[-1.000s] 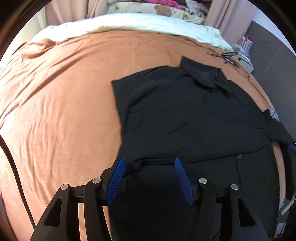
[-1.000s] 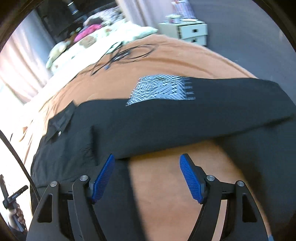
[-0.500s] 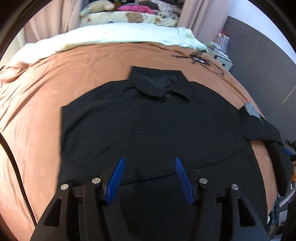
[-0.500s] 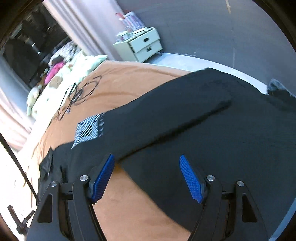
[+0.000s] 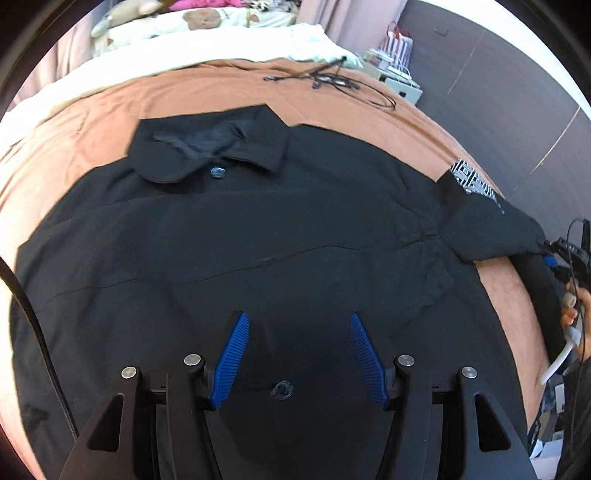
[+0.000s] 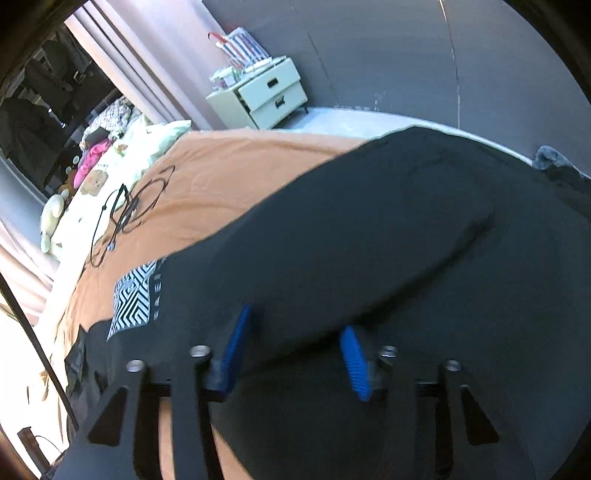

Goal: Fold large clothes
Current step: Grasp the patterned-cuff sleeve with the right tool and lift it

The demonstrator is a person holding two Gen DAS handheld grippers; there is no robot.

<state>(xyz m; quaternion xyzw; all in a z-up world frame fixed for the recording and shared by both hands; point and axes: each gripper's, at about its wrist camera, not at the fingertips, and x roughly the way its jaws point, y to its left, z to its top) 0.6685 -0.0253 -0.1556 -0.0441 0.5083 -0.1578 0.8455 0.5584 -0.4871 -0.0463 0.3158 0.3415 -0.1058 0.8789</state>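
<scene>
A large black collared shirt [image 5: 280,229] lies spread front-up on the brown bedspread [image 5: 207,92], collar at the far side. Its right sleeve [image 6: 332,251], with a black-and-white patterned patch [image 6: 135,295], stretches toward the bed's right edge. My left gripper [image 5: 297,325] is open and empty just above the shirt's lower front. My right gripper [image 6: 291,332] is open with the sleeve's lower edge lying between its blue fingers [image 6: 352,362]. The right gripper also shows at the far right of the left wrist view [image 5: 561,254].
A tangle of black cable [image 5: 332,79] lies on the far side of the bedspread. Pale bedding with stuffed toys [image 5: 192,22] sits at the head. A cream nightstand [image 6: 264,98] stands by the grey wall [image 6: 369,55].
My left gripper has swung right to centre over the shirt and come closer. My right gripper has moved along the sleeve toward the bed's edge, and the sleeve now lies between its fingers.
</scene>
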